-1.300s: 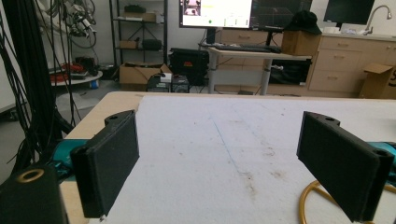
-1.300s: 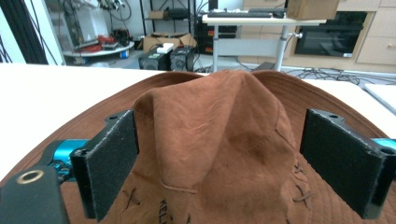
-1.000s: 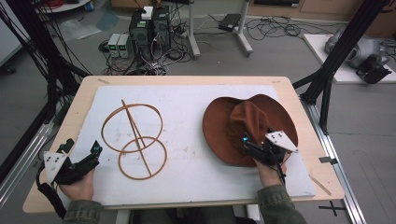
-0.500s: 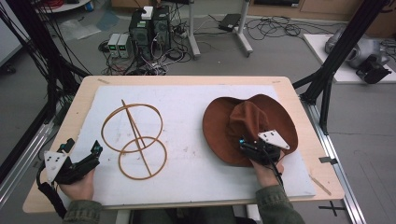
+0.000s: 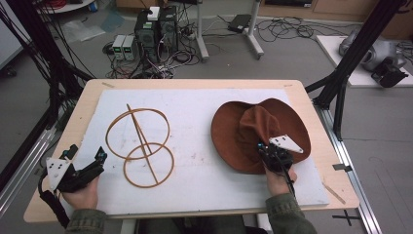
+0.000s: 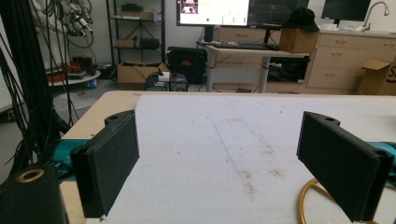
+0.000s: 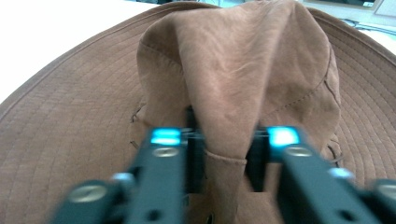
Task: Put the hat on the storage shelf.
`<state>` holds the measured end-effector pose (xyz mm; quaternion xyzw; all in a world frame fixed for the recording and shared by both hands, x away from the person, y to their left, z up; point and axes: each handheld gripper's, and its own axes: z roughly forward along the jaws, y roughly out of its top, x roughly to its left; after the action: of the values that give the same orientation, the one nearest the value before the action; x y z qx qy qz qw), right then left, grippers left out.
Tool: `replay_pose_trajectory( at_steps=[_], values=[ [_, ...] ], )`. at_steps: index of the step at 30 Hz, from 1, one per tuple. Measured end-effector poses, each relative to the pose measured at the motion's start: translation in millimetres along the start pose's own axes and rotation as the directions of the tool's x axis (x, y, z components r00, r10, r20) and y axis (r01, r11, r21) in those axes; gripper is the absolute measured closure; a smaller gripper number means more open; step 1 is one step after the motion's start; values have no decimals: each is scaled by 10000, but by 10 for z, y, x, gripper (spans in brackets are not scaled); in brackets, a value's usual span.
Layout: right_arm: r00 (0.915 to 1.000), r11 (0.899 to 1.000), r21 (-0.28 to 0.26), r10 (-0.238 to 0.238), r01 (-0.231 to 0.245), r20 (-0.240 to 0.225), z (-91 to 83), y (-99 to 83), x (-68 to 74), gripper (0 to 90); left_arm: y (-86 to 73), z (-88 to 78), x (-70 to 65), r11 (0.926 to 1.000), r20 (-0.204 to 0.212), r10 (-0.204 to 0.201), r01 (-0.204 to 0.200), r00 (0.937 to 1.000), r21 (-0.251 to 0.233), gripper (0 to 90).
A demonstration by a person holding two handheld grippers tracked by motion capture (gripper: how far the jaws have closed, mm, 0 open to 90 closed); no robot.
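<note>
Firmly, right gripper [image 7: 224, 154] pinches hat [image 7: 243, 70].

Right gripper view: right claw [image 7: 224, 154] motion-blurred along lower frame, body cut by bottom edge. Brown hat [image 7: 243, 79] brim cut at left, right and bottom edges; crown fold hides jaw tips.

Left gripper view: wire ring [image 6: 308, 198] cut at lower right, partly hidden behind right jaw.

High view: right hand [image 5: 277, 181] covers hat's near brim edge.

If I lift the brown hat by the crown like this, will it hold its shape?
Probably not: the hat looks like soft suede, its crown already creased between the right gripper jaws. The wide brim will likely droop. It seems light, unlikely to slip.
</note>
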<state>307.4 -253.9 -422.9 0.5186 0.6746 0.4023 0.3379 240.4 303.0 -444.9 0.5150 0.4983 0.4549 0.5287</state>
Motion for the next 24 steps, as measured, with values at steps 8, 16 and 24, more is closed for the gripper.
replay_pose_trajectory(
  at_steps=[8,16,24],
  values=[
    [9993,9999,7,-166,165,337,-16,11,37,884,-1,3,-1,10000,19,4,-4,10000,2,131],
    [9989,9994,-75,-340,343,325,-24,8,38,884,-1,7,-4,10000,46,34,-34,10000,56,132],
    [9970,9977,-599,-262,306,732,-64,13,46,882,-7,17,-4,10000,55,15,-15,10000,72,132]
  ],
)
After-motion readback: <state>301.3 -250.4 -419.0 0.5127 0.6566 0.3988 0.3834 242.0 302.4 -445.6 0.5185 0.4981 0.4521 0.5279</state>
